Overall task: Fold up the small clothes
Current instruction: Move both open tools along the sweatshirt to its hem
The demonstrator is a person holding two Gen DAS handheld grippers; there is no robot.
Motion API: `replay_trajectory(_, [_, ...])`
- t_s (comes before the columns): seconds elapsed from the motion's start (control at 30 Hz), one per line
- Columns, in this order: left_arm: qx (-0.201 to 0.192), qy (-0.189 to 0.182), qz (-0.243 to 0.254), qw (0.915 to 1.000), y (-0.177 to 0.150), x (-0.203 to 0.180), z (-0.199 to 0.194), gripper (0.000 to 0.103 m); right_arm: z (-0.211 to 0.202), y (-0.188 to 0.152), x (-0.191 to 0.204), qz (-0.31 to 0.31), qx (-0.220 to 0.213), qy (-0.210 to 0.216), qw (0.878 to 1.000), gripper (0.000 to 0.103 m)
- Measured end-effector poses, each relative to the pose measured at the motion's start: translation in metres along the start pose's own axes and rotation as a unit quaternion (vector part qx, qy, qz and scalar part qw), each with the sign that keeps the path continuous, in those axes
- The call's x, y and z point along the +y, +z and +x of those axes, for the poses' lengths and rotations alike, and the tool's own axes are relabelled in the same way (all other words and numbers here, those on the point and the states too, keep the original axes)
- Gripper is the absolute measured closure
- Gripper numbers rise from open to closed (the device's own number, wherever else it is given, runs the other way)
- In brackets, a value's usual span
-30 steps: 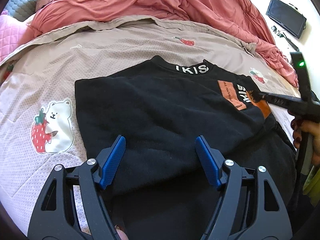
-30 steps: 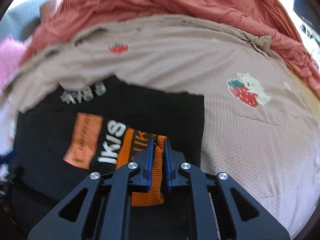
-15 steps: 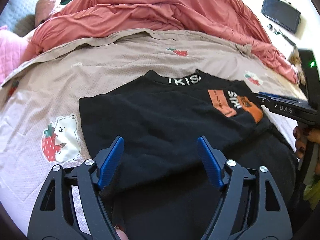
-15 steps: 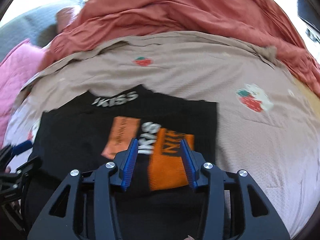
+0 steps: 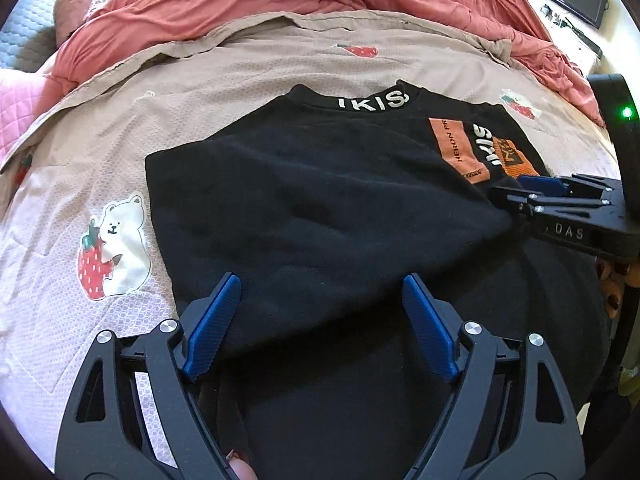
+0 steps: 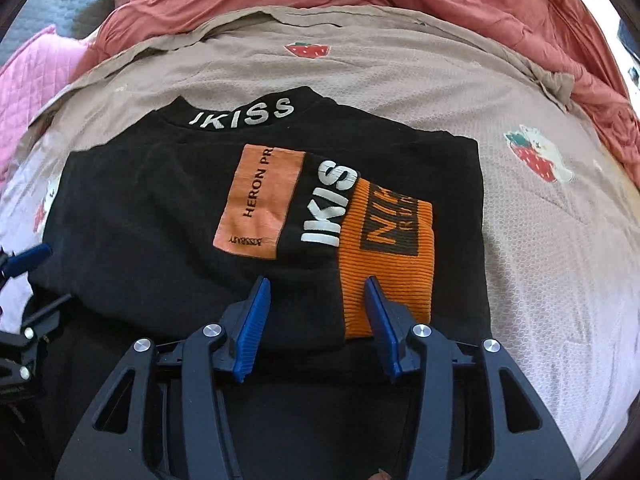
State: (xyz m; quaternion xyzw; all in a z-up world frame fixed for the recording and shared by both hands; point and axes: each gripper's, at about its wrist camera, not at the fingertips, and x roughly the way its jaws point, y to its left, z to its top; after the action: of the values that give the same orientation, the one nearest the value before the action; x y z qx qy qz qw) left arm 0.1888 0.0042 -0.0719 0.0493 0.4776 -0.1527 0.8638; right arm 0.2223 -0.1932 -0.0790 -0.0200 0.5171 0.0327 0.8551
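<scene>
- Currently the black sweatshirt (image 6: 168, 208) lies flat on the beige bedsheet (image 6: 540, 260), collar at the far edge, both sleeves folded across its body.
- Right gripper (image 6: 318, 320): fingers apart and have just been opening; the orange ribbed cuff (image 6: 388, 248) lies released on the sweatshirt, its near end between the fingers with no pad pressing on it.
- Left gripper (image 5: 320, 328): fingers wide apart and have just been opening, hovering over the near left part of the sweatshirt; nothing is clamped.
- Risk: the near right finger sits close to the cuff. Withdrawing at a low angle could snag the ribbing and drag the sleeve off the sweatshirt.
- Risk: the soft, wrinkled sheet may shift under the sweatshirt, skewing the next fold.
- Risk: pinching only the top layer at the near hem would open the sleeve folds.
</scene>
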Motion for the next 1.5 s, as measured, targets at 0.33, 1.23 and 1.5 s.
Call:
replay_trajectory(0.33, [-0.011,-0.010,-0.014,0.9998,0.003,0.003,-0.010,0.027,-0.021,-0.015,-0.011,0.041,-0.007,0.013,0.999,0.048])
replay_trajectory(1.23, [-0.069,0.013,-0.045,0.9965,-0.016,0.020,-0.064,0.010,-0.090,-0.044,-0.032,0.053,-0.075,0.054,0.994,0.006])
replay_trajectory(1.5, [-0.071,0.020,-0.082,0.9939,-0.033,0.023,-0.082,0.010,-0.112,-0.051,-0.038,0.038,-0.091,0.058,0.993,0.006])
